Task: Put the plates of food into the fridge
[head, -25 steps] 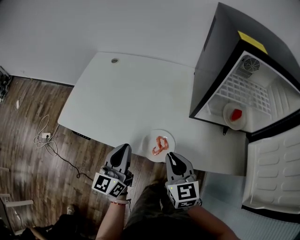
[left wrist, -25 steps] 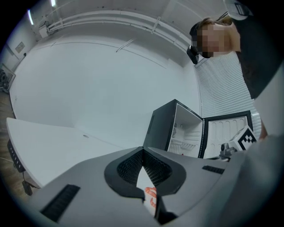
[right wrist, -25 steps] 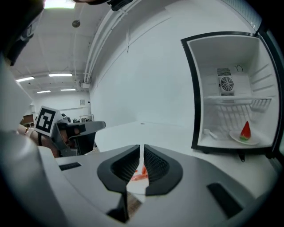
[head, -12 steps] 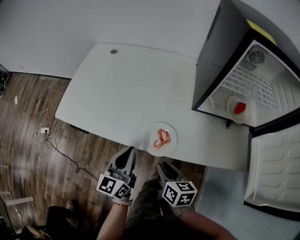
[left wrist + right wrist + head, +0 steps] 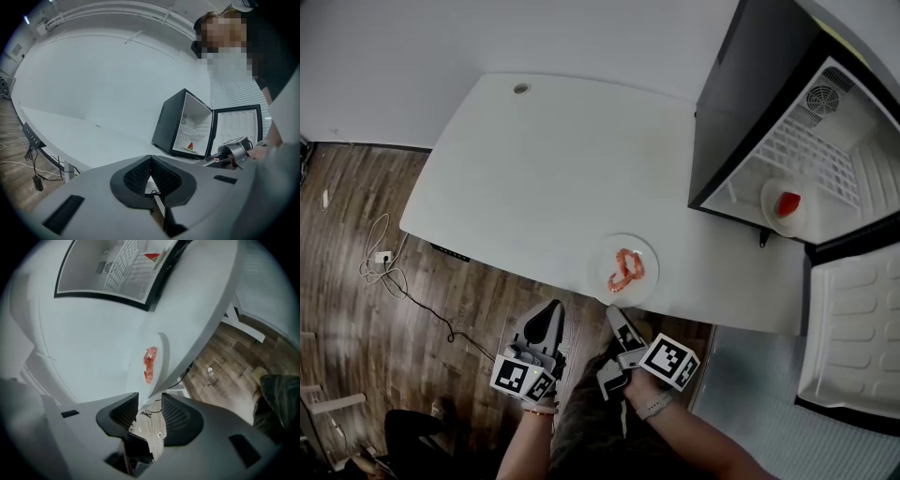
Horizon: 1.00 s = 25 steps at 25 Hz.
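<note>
A white plate of orange shrimp [image 5: 623, 269] sits near the front edge of the white table [image 5: 534, 178]. It also shows in the right gripper view, the plate of shrimp [image 5: 150, 364] just ahead of the jaws. A second plate with a red wedge [image 5: 787, 206] lies inside the open fridge [image 5: 769, 122]. My right gripper [image 5: 614, 314] hangs in front of the table edge, rolled on its side; its jaws have just been opening and nothing is between them. My left gripper [image 5: 551, 307] is beside it, shut and empty.
The fridge door [image 5: 853, 328] lies swung open at the right. Wooden floor [image 5: 356, 309] with a cable and socket [image 5: 380, 258] runs left of the table. A round grommet [image 5: 521, 88] marks the table's far side.
Both grippers have sunk in front of the table's near edge. The right gripper has rolled onto its side and its jaws have parted. The left stays shut.
</note>
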Motion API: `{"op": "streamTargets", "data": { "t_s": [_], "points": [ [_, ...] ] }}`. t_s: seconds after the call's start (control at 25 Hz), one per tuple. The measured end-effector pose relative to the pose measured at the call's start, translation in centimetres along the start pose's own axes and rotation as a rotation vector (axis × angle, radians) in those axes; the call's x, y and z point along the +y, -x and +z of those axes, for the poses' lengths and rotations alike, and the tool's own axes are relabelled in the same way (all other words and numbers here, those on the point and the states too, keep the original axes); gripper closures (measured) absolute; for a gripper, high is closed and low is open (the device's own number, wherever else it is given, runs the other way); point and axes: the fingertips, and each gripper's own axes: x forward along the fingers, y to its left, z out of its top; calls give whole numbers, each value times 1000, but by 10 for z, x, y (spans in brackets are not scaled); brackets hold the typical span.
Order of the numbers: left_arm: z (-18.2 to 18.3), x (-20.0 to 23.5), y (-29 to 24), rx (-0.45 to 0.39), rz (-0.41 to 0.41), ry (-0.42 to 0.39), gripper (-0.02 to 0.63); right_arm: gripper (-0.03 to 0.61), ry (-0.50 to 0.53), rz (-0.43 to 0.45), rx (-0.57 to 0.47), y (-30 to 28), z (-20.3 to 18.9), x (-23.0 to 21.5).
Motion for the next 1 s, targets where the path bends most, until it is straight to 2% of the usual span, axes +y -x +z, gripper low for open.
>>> {"op": "streamTargets", "data": {
  "t_s": [0.12, 0.36, 0.56, 0.64, 1.0],
  "points": [
    [-4, 1, 2, -2, -4, 10, 607, 448, -132, 21, -28, -9, 2, -4],
    [-13, -8, 5, 19, -40, 35, 607, 449, -268, 16, -70, -20, 4, -12],
    [-19, -12, 9, 28, -41, 54, 607, 504, -274, 75, -81, -15, 3, -9],
    [-20, -11, 10, 32, -37, 57, 607, 551, -276, 102, -87, -13, 3, -4],
    [-19, -7, 10, 30, -18, 59, 607, 554, -253, 99, -69, 1, -2, -11]
  ]
}}
